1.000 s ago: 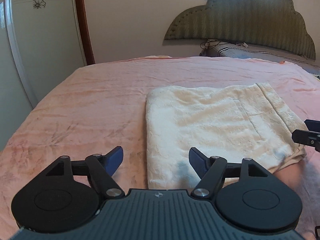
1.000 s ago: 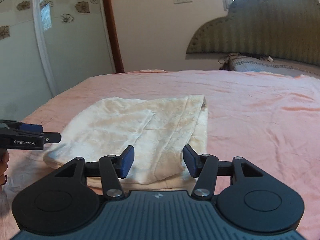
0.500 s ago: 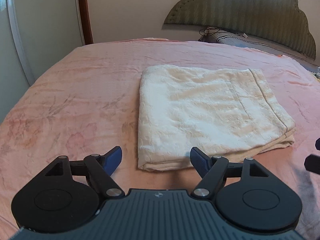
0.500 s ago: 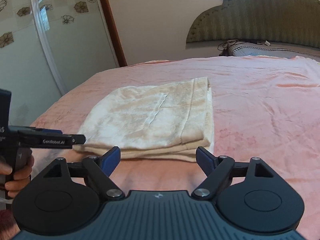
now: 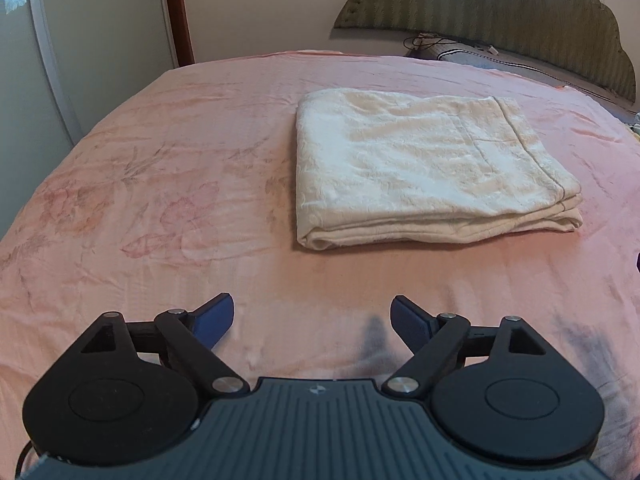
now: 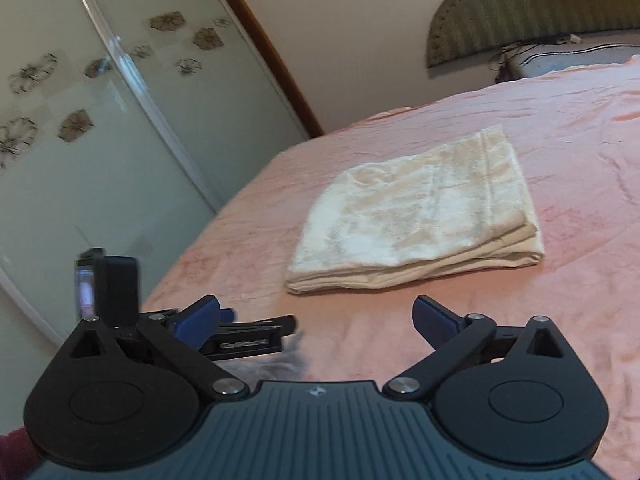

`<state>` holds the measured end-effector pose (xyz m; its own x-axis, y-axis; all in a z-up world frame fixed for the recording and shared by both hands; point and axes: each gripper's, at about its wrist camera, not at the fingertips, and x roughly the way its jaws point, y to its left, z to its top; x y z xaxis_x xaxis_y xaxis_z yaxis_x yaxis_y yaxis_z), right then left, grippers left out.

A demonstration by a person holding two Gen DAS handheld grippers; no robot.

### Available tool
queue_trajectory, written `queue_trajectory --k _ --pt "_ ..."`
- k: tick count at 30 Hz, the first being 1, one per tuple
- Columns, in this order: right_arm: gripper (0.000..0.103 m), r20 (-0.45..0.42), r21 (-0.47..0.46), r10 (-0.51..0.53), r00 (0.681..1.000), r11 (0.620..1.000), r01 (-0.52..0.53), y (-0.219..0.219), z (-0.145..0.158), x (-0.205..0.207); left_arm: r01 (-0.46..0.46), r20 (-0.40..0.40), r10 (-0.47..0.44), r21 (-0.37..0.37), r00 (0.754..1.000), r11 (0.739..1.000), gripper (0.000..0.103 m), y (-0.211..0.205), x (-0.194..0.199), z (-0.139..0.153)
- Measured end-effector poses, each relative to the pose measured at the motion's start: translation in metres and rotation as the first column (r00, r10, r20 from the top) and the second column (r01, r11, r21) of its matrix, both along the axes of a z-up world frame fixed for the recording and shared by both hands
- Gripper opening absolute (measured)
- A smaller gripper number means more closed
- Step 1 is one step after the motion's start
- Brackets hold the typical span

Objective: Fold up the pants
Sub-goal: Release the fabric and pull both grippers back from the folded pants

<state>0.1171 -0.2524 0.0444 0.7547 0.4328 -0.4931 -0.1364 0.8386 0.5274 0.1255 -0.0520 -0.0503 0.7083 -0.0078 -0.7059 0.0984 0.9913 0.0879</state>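
Folded cream pants (image 5: 432, 168) lie on the pink bedsheet (image 5: 160, 184); left gripper (image 5: 312, 320) and right gripper (image 6: 316, 320) hover short of the pants, jaws spread, empty.

The pants (image 5: 432, 168) are lying folded up into a neat, flat rectangle, several layers stacked, out near the middle of the pink bedsheet (image 5: 160, 200). They're cream-white with a textured, crinkly pattern. A seam is running along one side, and the layered folded edges are facing the cameras.
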Motion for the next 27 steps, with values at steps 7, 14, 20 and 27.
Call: queue_trajectory --k 7,14,20,27 --pt "0.103 0.01 -0.403 -0.144 0.99 0.905 0.135 0.027 -0.039 0.014 -0.025 -0.004 0.025 0.002 1.0 1.0 0.089 -0.002 -0.001 -0.019" --pt "0.103 -0.033 -0.368 -0.145 0.989 0.922 0.123 0.025 -0.061 0.02 -0.017 0.036 0.016 0.034 0.999 0.999 0.093 -0.008 -0.002 -0.023" --pt "0.103 -0.045 -0.352 -0.169 0.985 0.925 0.143 0.021 -0.07 0.022 -0.021 0.063 0.019 0.036 0.998 0.999 0.1 -0.007 -0.003 -0.028" --pt "0.103 -0.058 -0.343 -0.169 0.984 0.929 0.139 0.021 -0.078 0.024 -0.026 0.105 0.024 0.02 0.994 0.999 0.102 -0.006 -0.008 -0.033"
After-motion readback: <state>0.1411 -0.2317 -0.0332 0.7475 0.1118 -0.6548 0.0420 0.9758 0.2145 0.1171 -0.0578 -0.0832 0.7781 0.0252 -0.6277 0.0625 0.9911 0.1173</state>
